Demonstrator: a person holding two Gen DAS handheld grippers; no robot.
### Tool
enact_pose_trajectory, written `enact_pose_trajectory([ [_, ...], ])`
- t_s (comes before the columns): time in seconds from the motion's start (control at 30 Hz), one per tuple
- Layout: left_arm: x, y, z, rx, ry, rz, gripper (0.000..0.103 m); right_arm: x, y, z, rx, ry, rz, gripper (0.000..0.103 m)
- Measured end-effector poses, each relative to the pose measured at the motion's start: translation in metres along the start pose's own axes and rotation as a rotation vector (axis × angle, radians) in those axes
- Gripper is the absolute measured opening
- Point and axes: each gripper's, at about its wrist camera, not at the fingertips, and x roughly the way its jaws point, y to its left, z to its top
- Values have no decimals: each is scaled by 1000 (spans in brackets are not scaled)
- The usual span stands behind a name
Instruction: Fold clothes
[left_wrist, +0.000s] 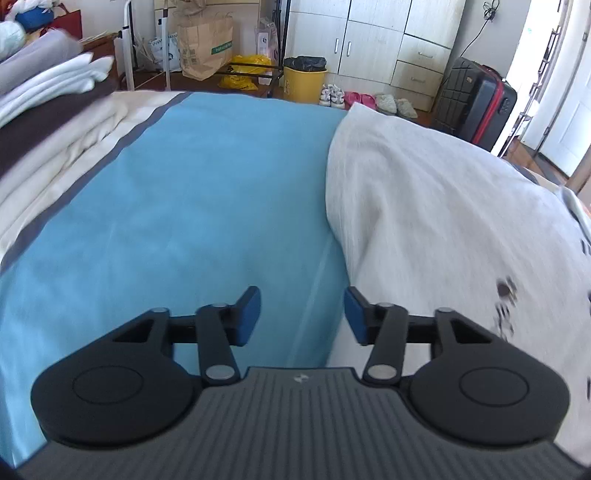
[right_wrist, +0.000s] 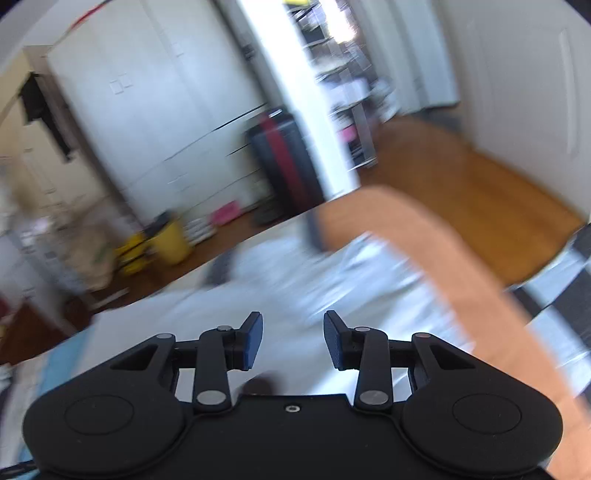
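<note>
A white garment (left_wrist: 443, 221) with a dark print lies spread on the blue bedsheet (left_wrist: 184, 221), filling the right half of the left wrist view. My left gripper (left_wrist: 302, 315) is open and empty, hovering over the garment's left edge. The right wrist view is blurred: my right gripper (right_wrist: 293, 339) is open and empty above the white garment (right_wrist: 332, 295). A bare forearm (right_wrist: 443, 277) crosses the right side of that view.
A stack of folded white, cream and dark clothes (left_wrist: 48, 103) sits at the bed's far left. Beyond the bed are a paper bag (left_wrist: 205, 44), a yellow bin (left_wrist: 304, 79), shoes, a white cabinet (left_wrist: 388, 48) and a black and red suitcase (left_wrist: 476, 99).
</note>
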Motion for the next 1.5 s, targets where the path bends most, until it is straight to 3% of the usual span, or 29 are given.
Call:
enact_pose_trajectory([
  [0.1,-5,14,-7,-85,74,-99,52,-1,52,-43,-105,134,137,45],
  [0.17,-7,22,-13,-131,108,-152,53,-4,88,-73,-218,234,184,47],
  [0.27,-5,25,-24,-156,158,-163,59,-16,128,-113,-369,325,217,53],
  [0.37,1,23,-30,-160,186,-183,64,-31,151,-143,-449,345,204,60],
  [0.4,1,22,-31,-160,185,-199,59,-36,155,-150,-458,349,199,62],
  [0.43,-1,19,-31,-152,160,-224,18,-39,158,-156,-466,355,196,63],
  [0.47,-5,16,-31,-140,122,-253,6,-43,161,-162,-476,360,196,64],
  [0.57,-28,-7,-27,-15,-21,-312,6,-51,170,-178,-536,346,196,64],
  [0.63,-36,-18,-27,7,-50,-390,6,-49,182,-188,-602,332,190,64],
  [0.77,-22,-31,-30,-48,3,-533,6,-41,210,-207,-691,325,191,64],
  [0.87,-9,-38,-28,-84,39,-613,6,-30,230,-214,-681,364,254,65],
  [1.0,-3,-38,-29,-85,58,-638,7,-2,252,-219,-730,333,221,65],
  [1.1,1,-36,-29,-82,71,-649,7,25,254,-217,-673,337,258,56],
  [1.13,2,-36,-30,-80,75,-652,7,31,252,-216,-650,334,278,26],
  [1.17,3,-36,-30,-79,79,-656,7,35,251,-215,-630,328,296,9],
  [1.2,4,-35,-30,-78,83,-659,7,36,249,-213,-622,309,297,4],
  [1.3,-4,-32,-26,-82,55,-673,10,27,243,-205,-638,210,230,3],
  [1.43,-20,-25,-20,-115,9,-712,39,21,226,-186,-597,121,144,3],
  [1.5,-18,-25,-22,-107,22,-697,41,22,214,-175,-545,115,107,2],
])
